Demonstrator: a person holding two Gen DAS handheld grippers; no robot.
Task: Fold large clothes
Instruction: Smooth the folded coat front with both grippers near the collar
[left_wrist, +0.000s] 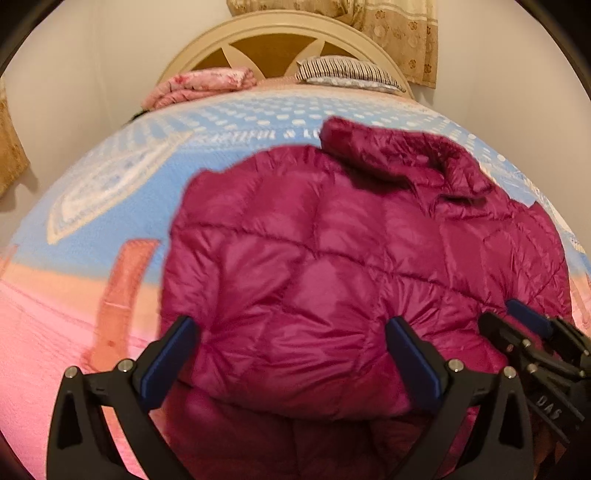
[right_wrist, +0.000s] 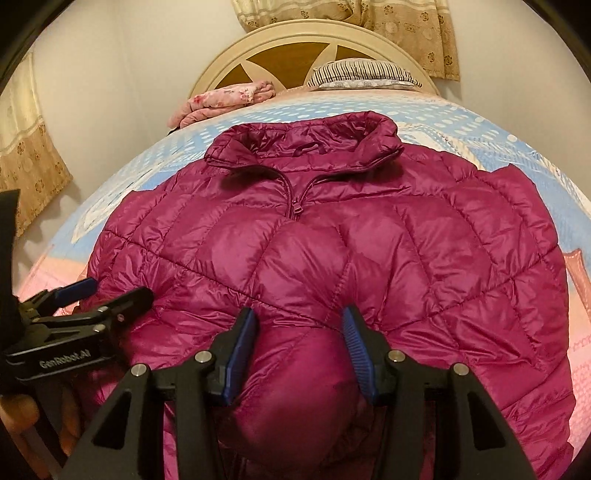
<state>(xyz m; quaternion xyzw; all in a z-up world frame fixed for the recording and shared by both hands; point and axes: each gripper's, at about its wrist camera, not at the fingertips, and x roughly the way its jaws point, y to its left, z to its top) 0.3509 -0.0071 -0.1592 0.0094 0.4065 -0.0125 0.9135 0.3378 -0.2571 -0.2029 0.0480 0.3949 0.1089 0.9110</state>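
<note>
While the magenta quilted puffer jacket (right_wrist: 332, 229) lay front-up on the bed's blue-and-pink blanket (right_wrist: 517, 147), the right gripper (right_wrist: 299, 332) pinched a bulging fold near its hem. Beside it, the left gripper (left_wrist: 291, 343) stood spread wide over the fabric, gripping nothing.

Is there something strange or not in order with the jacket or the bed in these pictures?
Nothing looks damaged or spilled. The magenta puffer jacket lies face up on the bed cover, zipped nearly to the collar. Only its near part bulges up between the right gripper pads, a puffy fold.

Magenta quilted puffer jacket (right_wrist: 369, 240), front up, zipped, collar far; spread on bed
</note>
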